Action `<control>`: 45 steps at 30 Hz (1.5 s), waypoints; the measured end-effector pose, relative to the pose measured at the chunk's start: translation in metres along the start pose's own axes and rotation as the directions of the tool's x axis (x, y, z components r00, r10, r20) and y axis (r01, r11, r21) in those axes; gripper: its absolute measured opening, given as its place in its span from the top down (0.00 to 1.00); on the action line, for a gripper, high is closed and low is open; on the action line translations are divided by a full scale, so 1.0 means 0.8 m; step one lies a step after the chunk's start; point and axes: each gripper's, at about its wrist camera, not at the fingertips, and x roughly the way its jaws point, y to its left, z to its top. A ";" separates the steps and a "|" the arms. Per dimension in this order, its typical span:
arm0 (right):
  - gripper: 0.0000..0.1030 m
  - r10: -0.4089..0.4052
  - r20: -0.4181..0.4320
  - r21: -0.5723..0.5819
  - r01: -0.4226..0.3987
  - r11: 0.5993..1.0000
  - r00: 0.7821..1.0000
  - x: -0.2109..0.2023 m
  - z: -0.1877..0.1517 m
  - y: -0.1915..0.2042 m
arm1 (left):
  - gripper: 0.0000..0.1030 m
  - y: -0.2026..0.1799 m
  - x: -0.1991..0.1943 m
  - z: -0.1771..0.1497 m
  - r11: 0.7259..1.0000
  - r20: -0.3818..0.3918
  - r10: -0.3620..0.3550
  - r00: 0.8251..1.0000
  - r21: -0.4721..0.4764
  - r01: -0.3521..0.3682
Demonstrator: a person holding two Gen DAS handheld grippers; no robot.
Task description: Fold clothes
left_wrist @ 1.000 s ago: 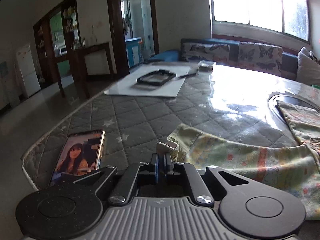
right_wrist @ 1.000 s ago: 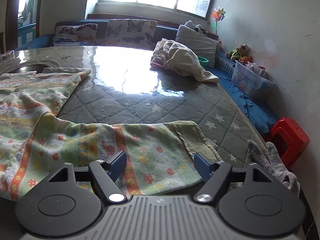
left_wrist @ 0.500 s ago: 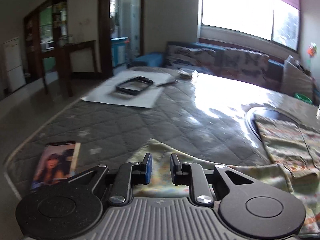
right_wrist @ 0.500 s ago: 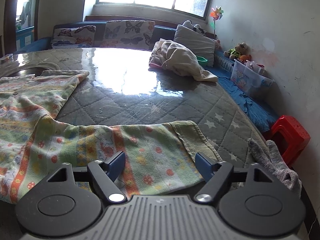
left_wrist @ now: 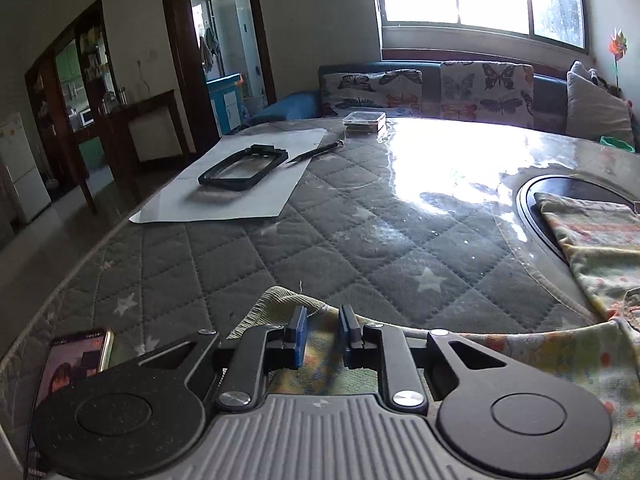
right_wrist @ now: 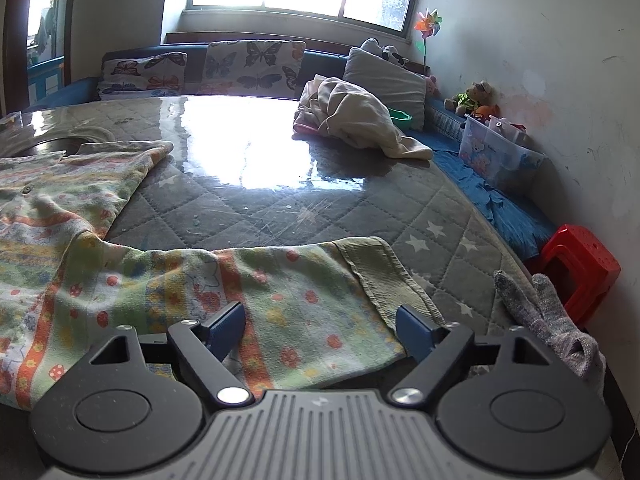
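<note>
A pastel patterned child's garment (right_wrist: 120,264) lies flat on the grey quilted table (right_wrist: 320,204), sleeves spread. Its right sleeve with a ribbed green cuff (right_wrist: 384,276) lies under my right gripper (right_wrist: 320,326), which is wide open above it and empty. In the left wrist view the other sleeve (left_wrist: 540,356) and its ribbed cuff (left_wrist: 276,300) lie beneath my left gripper (left_wrist: 322,334). Its jaws stand a little apart over the cuff, holding nothing.
A phone (left_wrist: 76,360) lies at the table's near left edge. A white sheet (left_wrist: 240,184) with a black frame (left_wrist: 244,166), a pen and a clear box (left_wrist: 365,121) lie farther back. A cream clothes pile (right_wrist: 352,120), a grey glove (right_wrist: 548,320) and a red stool (right_wrist: 576,264) are on the right.
My left gripper let go of the sleeve cuff, which now lies on the table, and its jaws opened a little. The right gripper has hardly moved.
</note>
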 end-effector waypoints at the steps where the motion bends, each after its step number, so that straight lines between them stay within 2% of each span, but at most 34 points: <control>1: 0.18 0.001 -0.001 0.002 -0.001 1.000 1.000 0.000 0.000 0.000 | 0.81 0.001 -0.001 0.001 1.000 -0.002 -0.003 1.000 -0.003 0.003; 4: 0.18 0.000 -0.001 -0.005 0.000 1.000 1.000 0.001 0.001 0.000 | 0.81 0.009 -0.005 -0.004 1.000 0.000 -0.008 1.000 -0.014 0.008; 8: 0.18 -0.001 -0.005 -0.014 0.001 1.000 1.000 0.001 0.001 0.000 | 0.73 0.018 -0.008 -0.011 0.998 0.015 0.054 0.998 0.013 -0.054; 15: 0.21 -0.007 -0.011 0.023 0.007 1.000 1.000 -0.004 0.002 -0.007 | 0.73 0.023 -0.013 -0.001 0.999 -0.025 0.050 0.998 -0.015 -0.051; 18: 0.21 0.041 0.011 0.015 -0.041 0.999 0.999 -0.015 0.005 -0.001 | 0.73 0.009 -0.036 0.003 1.000 0.002 -0.003 1.000 -0.009 0.003; 20: 0.20 0.115 0.021 -0.011 -0.114 0.993 0.993 -0.023 0.007 0.011 | 0.73 -0.009 -0.054 0.006 0.999 0.027 -0.051 0.998 0.014 0.051; 23: 0.20 0.145 0.017 -0.059 -0.144 0.988 0.989 -0.026 0.002 0.024 | 0.69 -0.035 -0.075 0.010 0.990 0.042 -0.142 0.989 0.029 0.141; 27: 0.20 0.173 -0.034 -0.077 -0.175 0.982 0.984 -0.026 -0.013 0.024 | 0.69 -0.068 -0.094 0.014 0.963 0.045 -0.265 0.963 0.061 0.262; 29: 0.21 0.177 -0.055 -0.058 -0.180 0.982 0.983 -0.029 -0.014 0.014 | 0.63 -0.086 -0.101 0.013 0.944 0.039 -0.324 0.945 0.084 0.320; 35: 0.23 0.105 -0.035 -0.005 -0.105 0.994 0.994 -0.020 0.002 -0.025 | 0.62 -0.143 -0.116 0.000 0.877 0.004 -0.452 0.892 0.185 0.443; 39: 0.37 0.067 -0.049 0.061 -0.065 0.996 0.997 0.006 0.010 -0.051 | 0.62 -0.175 -0.134 -0.011 0.817 -0.013 -0.537 0.844 0.242 0.524; 42: 0.43 0.050 -0.066 0.088 -0.044 0.995 0.997 0.017 0.007 -0.065 | 0.62 -0.195 -0.147 -0.022 0.768 -0.034 -0.591 0.806 0.281 0.575; 44: 0.51 0.029 -0.076 0.093 -0.021 0.995 0.997 0.015 0.005 -0.074 | 0.62 -0.206 -0.152 -0.028 0.744 -0.050 -0.611 0.790 0.304 0.595; 45: 0.51 0.001 -0.086 0.088 0.006 0.996 0.996 0.014 0.005 -0.077 | 0.62 -0.211 -0.153 -0.030 0.732 -0.057 -0.622 0.781 0.314 0.605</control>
